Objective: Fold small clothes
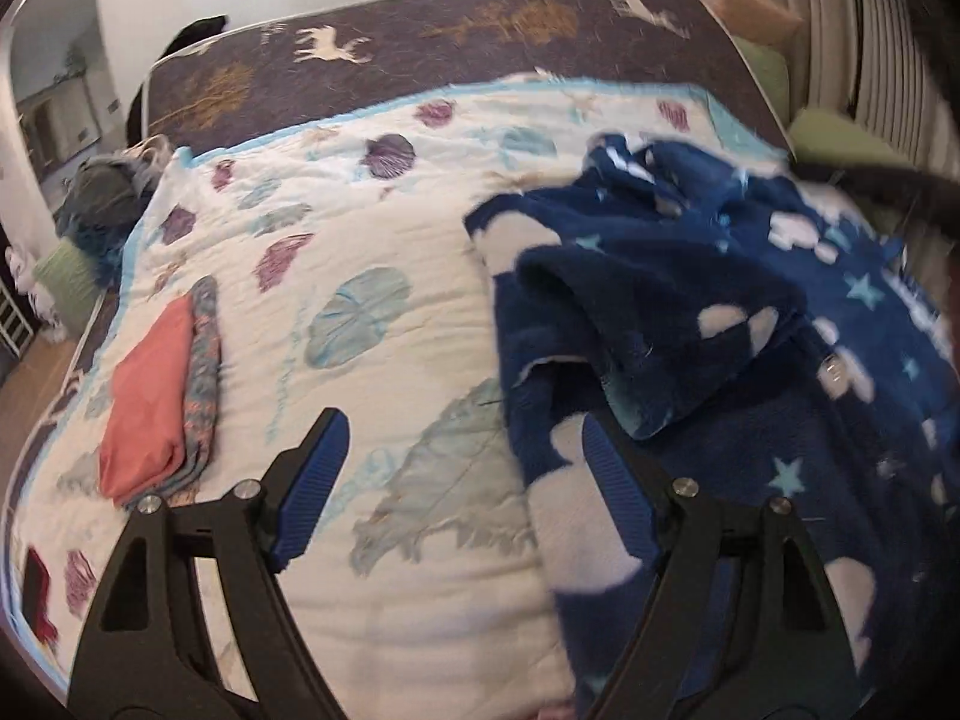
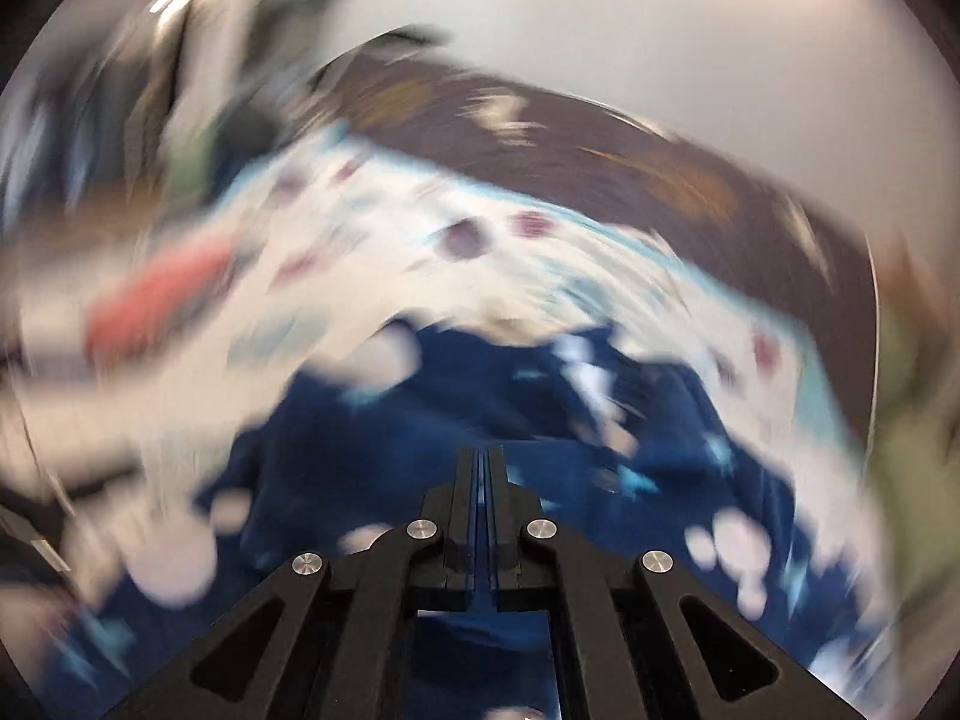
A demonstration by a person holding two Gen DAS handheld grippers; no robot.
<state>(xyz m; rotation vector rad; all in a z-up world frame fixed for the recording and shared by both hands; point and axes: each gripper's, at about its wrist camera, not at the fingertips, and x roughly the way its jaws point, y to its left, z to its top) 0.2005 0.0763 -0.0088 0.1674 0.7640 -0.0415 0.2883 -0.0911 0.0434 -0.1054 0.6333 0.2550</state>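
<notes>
Clothes are counted: one navy fleece garment (image 1: 720,330) at the quilt's (image 1: 384,228) right edge; left gripper (image 1: 462,450) spread, right gripper (image 2: 486,462) pressed together

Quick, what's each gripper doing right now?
Left gripper: open, holding nothing.
Right gripper: shut; whether it pinches the blue star garment cannot be told.

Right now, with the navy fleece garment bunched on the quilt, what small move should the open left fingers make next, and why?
Probably shift the left gripper right to pinch the near edge of the navy fleece garment with white clouds and stars. It lies crumpled on the shell-print quilt, and these fingers are open, holding nothing. The right gripper looks shut; the blur hides any grip.
</notes>
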